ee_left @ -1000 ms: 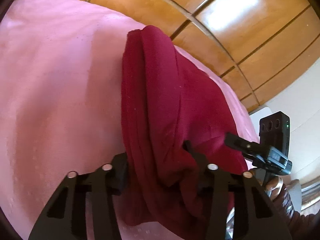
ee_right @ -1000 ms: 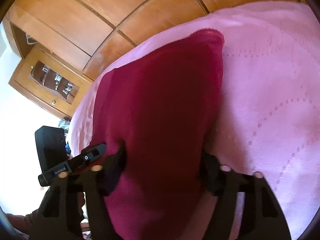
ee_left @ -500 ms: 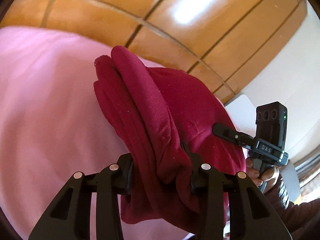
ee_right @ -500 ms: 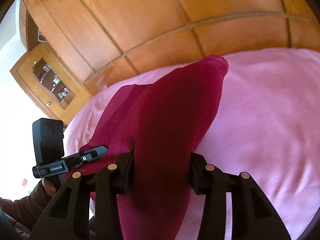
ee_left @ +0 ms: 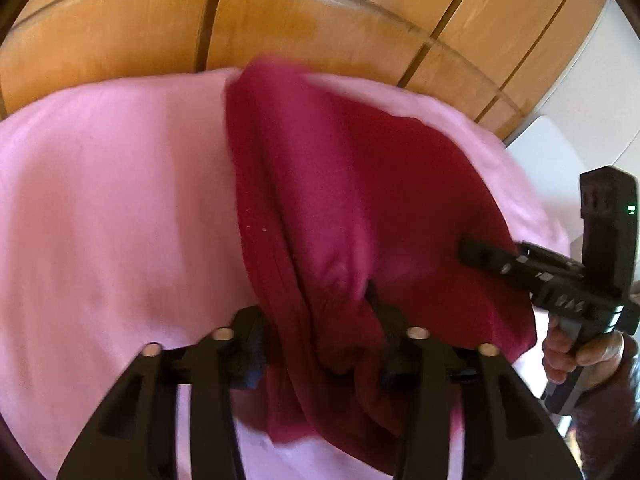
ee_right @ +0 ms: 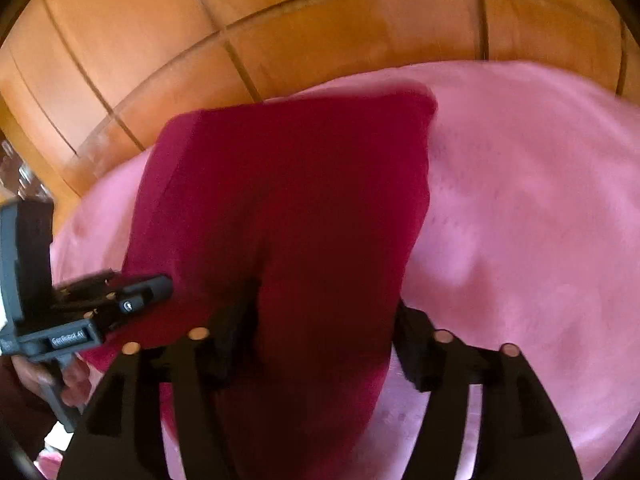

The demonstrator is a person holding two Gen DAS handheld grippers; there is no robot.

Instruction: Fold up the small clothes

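A dark red garment (ee_left: 352, 208) lies in a folded bundle on the pink bedspread (ee_left: 104, 208). My left gripper (ee_left: 320, 320) is shut on the bundle's near left corner, cloth bunched between the jaws. My right gripper (ee_right: 324, 320) is shut on the near right corner of the same garment (ee_right: 288, 200). Each gripper shows in the other's view: the right one at the right edge (ee_left: 472, 250), the left one at the left edge (ee_right: 164, 282). The garment's far end rests on the bed.
A wooden panelled wardrobe (ee_left: 304, 20) stands behind the bed (ee_right: 520, 200). A white surface (ee_left: 544, 152) shows at the far right. A wooden cabinet with handles (ee_right: 16, 172) is at the left edge.
Both grippers have come back down and forward with the garment; its raised near end has dropped and the cloth lies flatter on the bedspread. Both stay shut on it.
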